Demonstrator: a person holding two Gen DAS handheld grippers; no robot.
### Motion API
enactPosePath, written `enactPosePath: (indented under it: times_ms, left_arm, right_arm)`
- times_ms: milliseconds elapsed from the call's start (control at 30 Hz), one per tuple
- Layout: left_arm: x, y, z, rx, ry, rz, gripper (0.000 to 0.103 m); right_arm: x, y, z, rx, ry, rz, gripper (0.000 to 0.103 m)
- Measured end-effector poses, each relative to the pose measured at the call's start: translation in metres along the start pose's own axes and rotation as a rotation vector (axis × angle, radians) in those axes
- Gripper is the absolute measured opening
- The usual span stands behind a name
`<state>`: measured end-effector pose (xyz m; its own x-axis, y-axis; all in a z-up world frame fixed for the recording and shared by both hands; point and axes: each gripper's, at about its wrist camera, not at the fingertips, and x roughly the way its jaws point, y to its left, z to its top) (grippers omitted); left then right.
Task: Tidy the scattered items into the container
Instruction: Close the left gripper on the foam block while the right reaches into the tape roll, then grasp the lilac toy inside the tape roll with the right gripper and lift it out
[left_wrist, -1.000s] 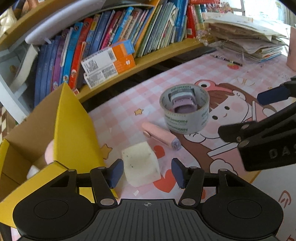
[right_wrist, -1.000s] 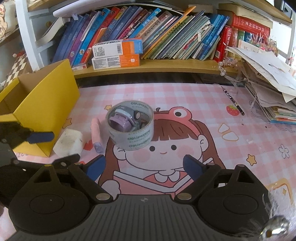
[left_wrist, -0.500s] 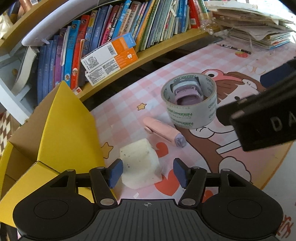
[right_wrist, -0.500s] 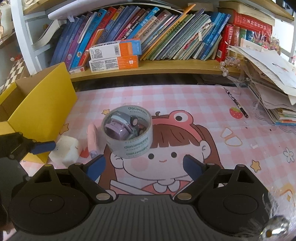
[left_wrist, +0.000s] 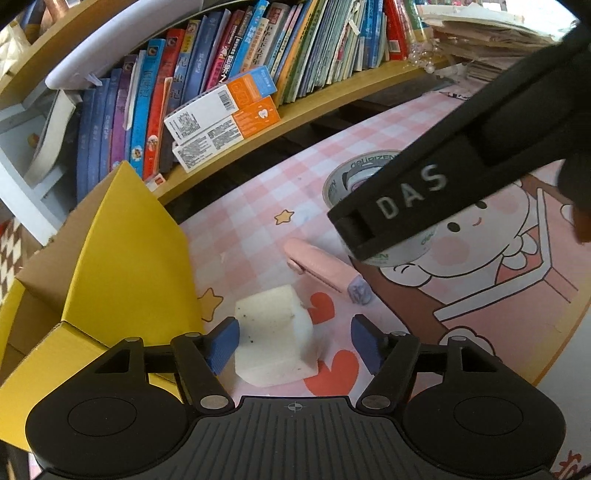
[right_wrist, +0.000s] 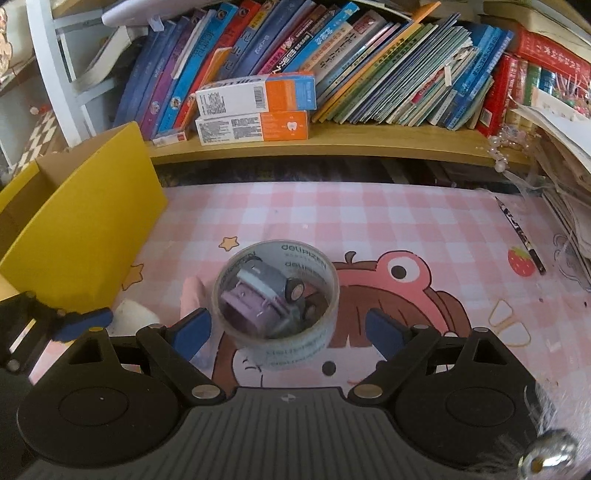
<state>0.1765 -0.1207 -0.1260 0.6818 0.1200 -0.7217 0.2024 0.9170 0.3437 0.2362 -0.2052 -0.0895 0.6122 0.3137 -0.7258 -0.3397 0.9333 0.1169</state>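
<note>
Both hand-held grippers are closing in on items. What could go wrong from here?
1. The toy car sits loose inside the tape roll; if the right hand-held gripper, jaws closing around the roll, lifts it, the car may stay behind.
2. The pink tube lies right beside the roll and may get knocked.
3. The left hand-held gripper straddles the white sponge close to the yellow box; both grippers are crowded.
</note>
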Motion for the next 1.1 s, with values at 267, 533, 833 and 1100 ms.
enactPosePath:
  times_ms: [267, 533, 833, 1100]
  left_arm:
    - [-0.004, 0.032, -0.001, -0.14, -0.012, -0.124, 0.027]
    - [-0.019, 0.027, -0.006, -0.134, -0.006, -0.257, 0.023]
    - [-0.03, 0.022, -0.005, -0.139, -0.018, -0.32, 0.021]
    - [-0.028, 0.022, -0.007, -0.133, -0.012, -0.327, 0.021]
  right_arm:
    - [0.0, -0.004, -0.001, 0.017, 0.004, 0.053, 0.068]
    - [-0.015, -0.009, -0.01, 0.031, 0.021, 0.039, 0.029]
    - [-0.028, -0.014, -0.013, 0.024, -0.004, 0.003, 0.04]
    - [-0.013, 0.007, 0.01, -0.099, -0.031, -0.002, 0.042]
